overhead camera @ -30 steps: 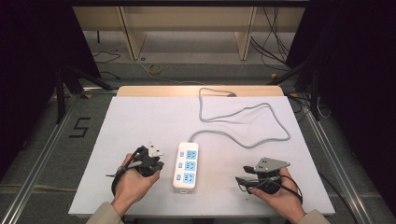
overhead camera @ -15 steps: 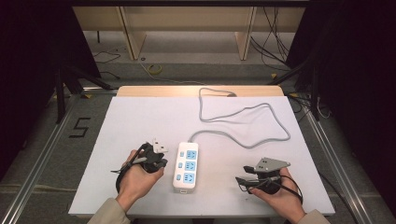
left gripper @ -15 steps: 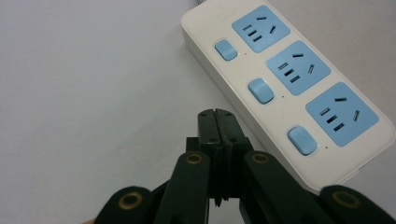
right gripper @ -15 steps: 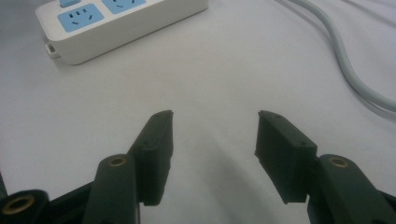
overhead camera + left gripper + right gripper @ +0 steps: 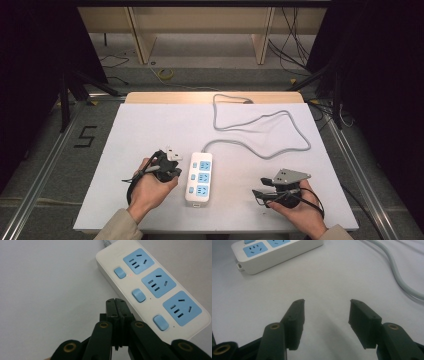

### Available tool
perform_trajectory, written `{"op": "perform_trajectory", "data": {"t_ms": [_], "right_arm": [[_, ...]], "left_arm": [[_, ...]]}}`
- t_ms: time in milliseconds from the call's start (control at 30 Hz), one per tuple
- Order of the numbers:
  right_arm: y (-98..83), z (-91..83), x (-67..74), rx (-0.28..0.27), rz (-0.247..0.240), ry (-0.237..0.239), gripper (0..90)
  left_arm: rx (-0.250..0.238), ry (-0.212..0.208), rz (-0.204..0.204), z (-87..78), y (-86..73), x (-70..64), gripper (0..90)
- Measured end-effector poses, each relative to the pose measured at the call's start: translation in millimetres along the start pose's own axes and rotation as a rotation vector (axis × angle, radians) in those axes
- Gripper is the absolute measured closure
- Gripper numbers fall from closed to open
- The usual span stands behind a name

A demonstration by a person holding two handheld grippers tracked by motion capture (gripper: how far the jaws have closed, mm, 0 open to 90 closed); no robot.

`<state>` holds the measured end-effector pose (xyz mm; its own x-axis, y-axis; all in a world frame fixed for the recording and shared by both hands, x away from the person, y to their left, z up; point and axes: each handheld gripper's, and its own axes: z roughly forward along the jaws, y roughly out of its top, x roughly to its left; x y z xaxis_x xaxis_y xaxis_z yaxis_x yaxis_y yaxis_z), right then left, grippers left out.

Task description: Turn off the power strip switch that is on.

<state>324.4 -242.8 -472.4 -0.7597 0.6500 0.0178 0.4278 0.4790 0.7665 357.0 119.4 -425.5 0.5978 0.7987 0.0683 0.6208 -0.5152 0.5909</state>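
Note:
A white power strip (image 5: 199, 179) with three blue sockets and three blue switches lies on the white table (image 5: 150, 130), near its front edge. Its grey cable (image 5: 280, 117) loops toward the back. My left gripper (image 5: 172, 167), held in a hand, sits just left of the strip. In the left gripper view the left gripper (image 5: 117, 302) is shut with nothing between its jaws, and the power strip (image 5: 152, 290) lies to the right of the tips. A small red light glows beside the far switch. My right gripper (image 5: 259, 186) rests right of the strip. In the right gripper view the right gripper (image 5: 327, 307) stands open over bare table, well short of the power strip (image 5: 277, 252).
The grey cable (image 5: 397, 272) runs past the right gripper's right side. Beyond the table's back edge a wooden shelf frame (image 5: 200, 30) stands over loose wires on the floor. A "5" mark (image 5: 86, 136) is on the floor at left.
The left hand has edged its gripper slightly right, toward the power strip. The right hand and the strip have not moved.

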Motion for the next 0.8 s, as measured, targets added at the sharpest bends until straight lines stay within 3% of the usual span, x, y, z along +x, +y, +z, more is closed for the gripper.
{"op": "perform_trajectory", "data": {"t_ms": [800], "right_arm": [[0.3,0.6,1.3,-0.002,0.003,0.004,47.0]], "left_arm": [[0.012,-0.017,0.014,8.1,15.7,-5.1,89.7]]}}
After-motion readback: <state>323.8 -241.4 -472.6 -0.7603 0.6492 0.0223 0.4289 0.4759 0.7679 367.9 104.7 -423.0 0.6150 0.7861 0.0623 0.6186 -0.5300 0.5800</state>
